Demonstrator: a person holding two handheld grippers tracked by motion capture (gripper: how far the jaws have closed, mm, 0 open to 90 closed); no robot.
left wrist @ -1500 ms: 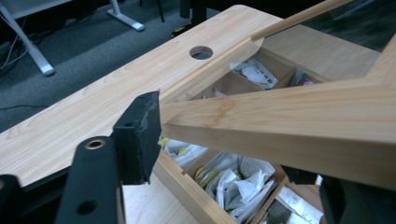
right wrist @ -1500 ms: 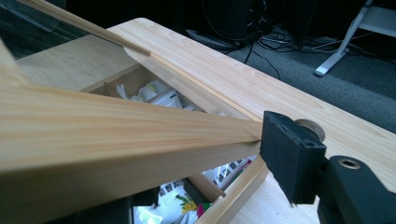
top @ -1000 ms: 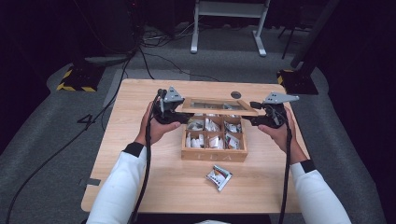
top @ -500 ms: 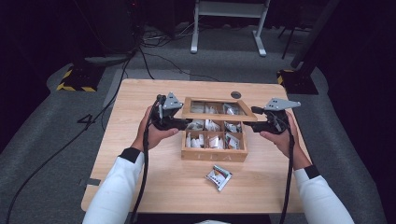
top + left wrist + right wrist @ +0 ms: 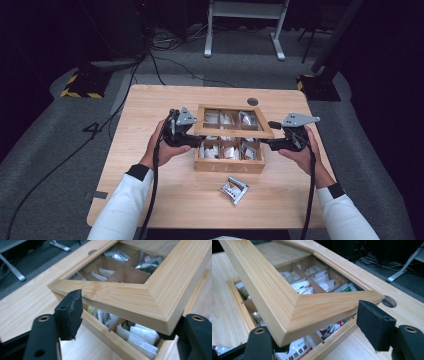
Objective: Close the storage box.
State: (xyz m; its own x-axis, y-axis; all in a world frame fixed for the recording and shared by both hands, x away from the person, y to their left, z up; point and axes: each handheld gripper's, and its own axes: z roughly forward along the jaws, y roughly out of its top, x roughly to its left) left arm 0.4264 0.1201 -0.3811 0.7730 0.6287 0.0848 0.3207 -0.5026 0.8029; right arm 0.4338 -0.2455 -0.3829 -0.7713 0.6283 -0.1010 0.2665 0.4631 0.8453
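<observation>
Both grippers have come nearer with the lid (image 5: 233, 134), which has dropped from steeply raised to almost flat above the wooden box (image 5: 229, 165). Left gripper (image 5: 196, 141) has just been opening its jaws: one pad stands off the frame's left corner, the other sits under it. Right gripper (image 5: 264, 144) has likewise been opening, the right corner between its jaws, one pad clear. Near the box lies a loose tea packet (image 5: 234, 189) on the table (image 5: 150, 110).

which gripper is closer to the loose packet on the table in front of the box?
Right. The right gripper is at the tea box's right side, up and right of the packet; the left gripper is at the box's left side, farther off.
</observation>
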